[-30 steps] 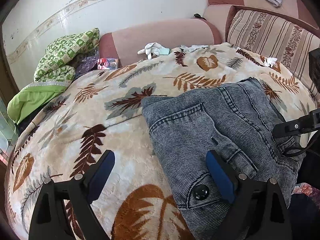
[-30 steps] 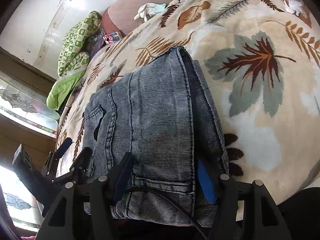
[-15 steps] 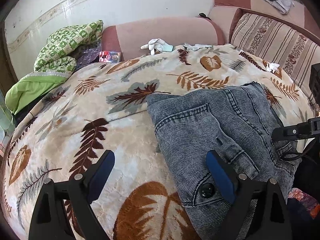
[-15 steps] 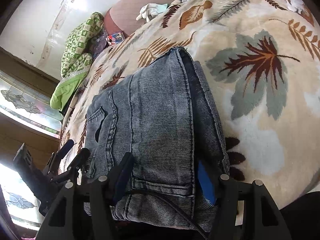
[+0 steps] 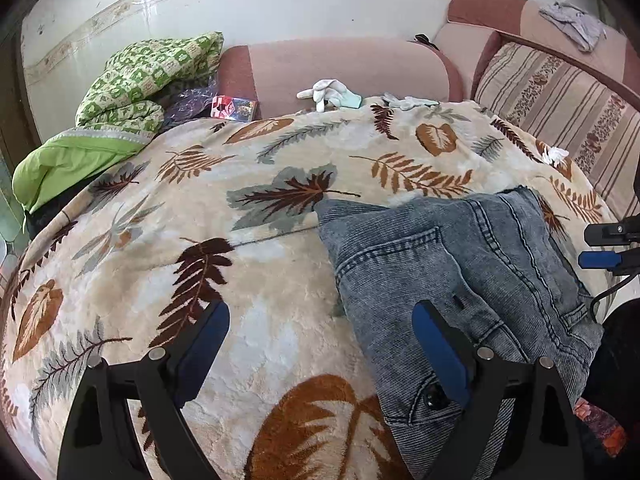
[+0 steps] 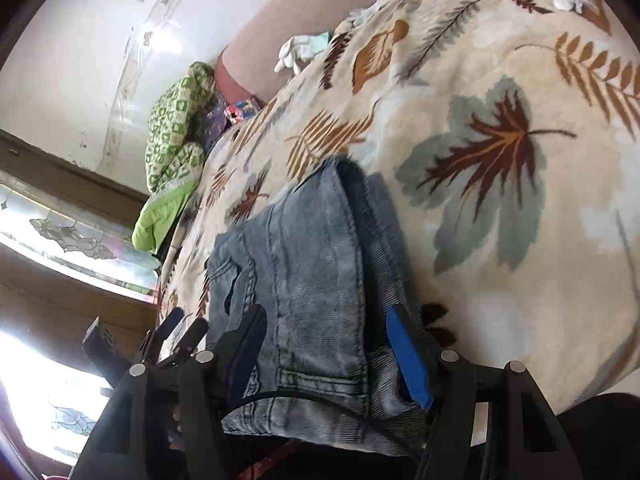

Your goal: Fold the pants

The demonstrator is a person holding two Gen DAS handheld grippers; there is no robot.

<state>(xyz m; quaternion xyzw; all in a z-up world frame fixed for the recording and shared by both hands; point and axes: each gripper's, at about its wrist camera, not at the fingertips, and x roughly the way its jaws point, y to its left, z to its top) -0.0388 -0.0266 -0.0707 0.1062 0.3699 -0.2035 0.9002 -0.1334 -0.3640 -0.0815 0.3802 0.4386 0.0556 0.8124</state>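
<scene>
Folded jeans [image 5: 460,280] at the blanket's [image 5: 240,280] near edge; left gripper [image 5: 320,344] and right gripper [image 6: 328,344] both spread, holding nothing.

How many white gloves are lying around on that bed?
2, maybe more. One glove lies at the blanket's far edge against the pink cushion; a second glove lies flat just to its right. A small white scrap near the striped cushion is too small to tell.

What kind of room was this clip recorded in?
Probably a lived-in home sitting room or bedroom: the jeans lie on a leaf-print blanket over a cushioned sofa or daybed with pink bolsters, and a green quilt is bundled against the wall.
</scene>
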